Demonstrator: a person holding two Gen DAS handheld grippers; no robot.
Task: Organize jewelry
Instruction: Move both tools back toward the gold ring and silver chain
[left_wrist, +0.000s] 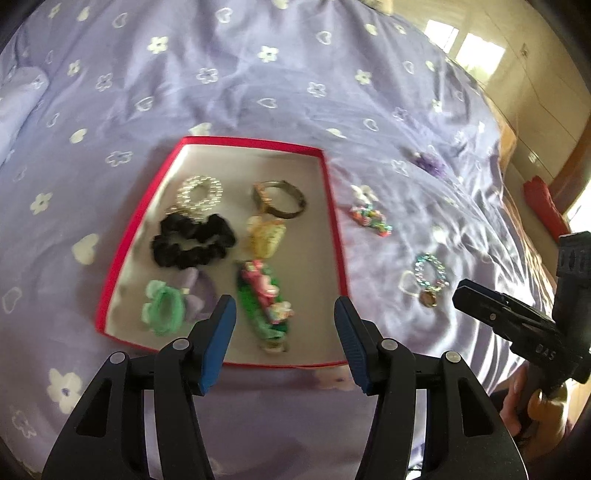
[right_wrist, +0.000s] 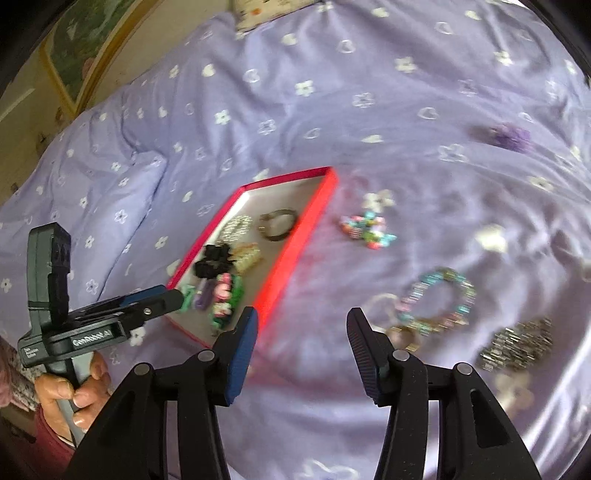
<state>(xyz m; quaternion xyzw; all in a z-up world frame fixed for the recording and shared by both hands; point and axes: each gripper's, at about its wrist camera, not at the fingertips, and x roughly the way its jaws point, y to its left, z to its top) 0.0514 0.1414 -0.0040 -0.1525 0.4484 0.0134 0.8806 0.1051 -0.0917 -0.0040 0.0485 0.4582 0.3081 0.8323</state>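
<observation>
A red-rimmed tray (left_wrist: 334, 221) (right_wrist: 295, 240) lies on the bed, holding a black scrunchie (left_wrist: 192, 242), a pearl bracelet (left_wrist: 199, 194), a bronze bangle (left_wrist: 280, 199), a yellow clip (left_wrist: 266, 236), a green and pink clip (left_wrist: 264, 299) and a green scrunchie (left_wrist: 164, 308). My left gripper (left_wrist: 284, 325) hovers open above the tray's near edge, nothing between its fingers. My right gripper (right_wrist: 301, 336) is open and empty over the sheet to the right of the tray. On the sheet lie a pastel bead bracelet (right_wrist: 436, 299) (left_wrist: 430, 275), a colourful clip (right_wrist: 367, 227) (left_wrist: 371, 216), a silver bracelet (right_wrist: 517, 345) and a purple scrunchie (right_wrist: 511, 136) (left_wrist: 428, 162).
The purple flowered bedsheet (left_wrist: 258, 74) is wrinkled all around. A wooden bed edge and a red cloth (left_wrist: 543, 206) sit at the right of the left wrist view. A pillow (right_wrist: 258, 11) lies at the bed's far end. A hand (right_wrist: 70, 391) holds the left gripper's handle.
</observation>
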